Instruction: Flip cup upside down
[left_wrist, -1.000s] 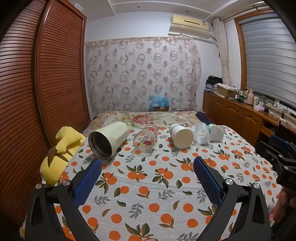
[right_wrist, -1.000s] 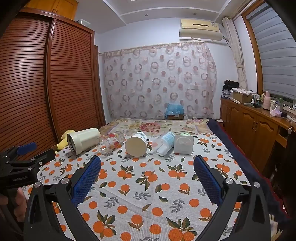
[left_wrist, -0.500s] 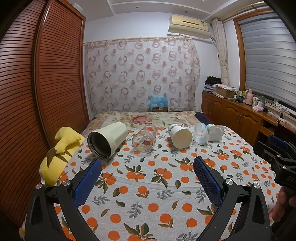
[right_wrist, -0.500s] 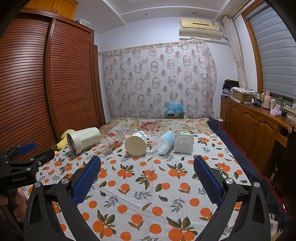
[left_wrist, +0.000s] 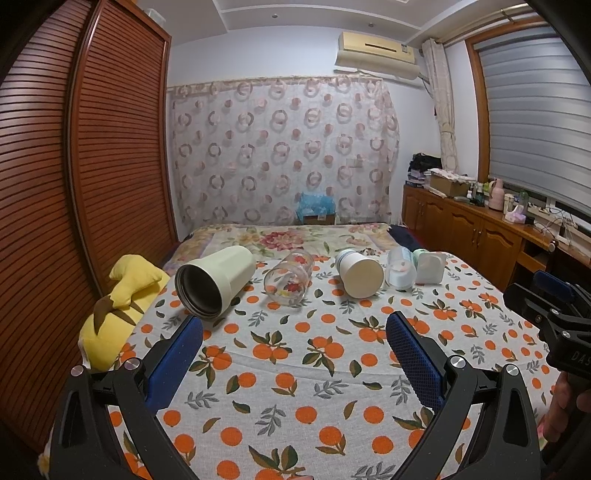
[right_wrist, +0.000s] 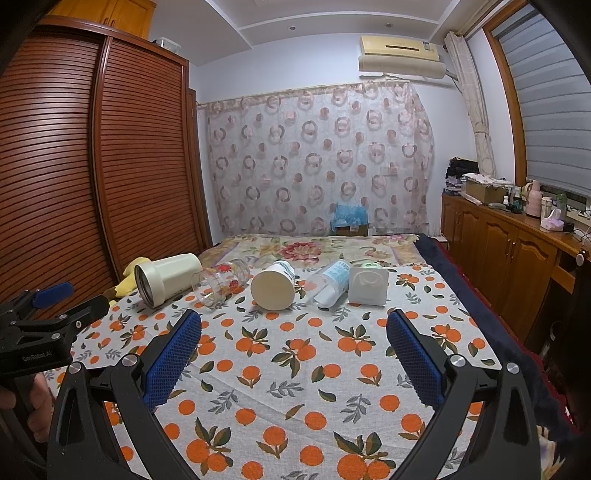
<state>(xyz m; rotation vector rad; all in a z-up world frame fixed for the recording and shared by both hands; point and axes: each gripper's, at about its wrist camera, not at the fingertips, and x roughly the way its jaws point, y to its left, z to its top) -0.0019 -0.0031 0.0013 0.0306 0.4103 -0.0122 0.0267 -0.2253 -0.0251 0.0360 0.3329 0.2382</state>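
Five cups lying on their sides in a row across the bed, well ahead of both grippers: cream tumbler, flowered glass, white paper cup, clear plastic cup, square white cup. Left gripper and right gripper spread wide, holding nothing. Probably light, glass fragile and slippery; best pinched across the middle. Soft orange-print sheet, likely tippy. Wooden wardrobe left, cabinet right.

Left gripper jaws wide apart, holding nothing, above orange-print bedsheet. 5 items lie on their sides in a row ahead: cream tumbler, glass jar, paper cup, clear bottle, white container. Right gripper at right edge.
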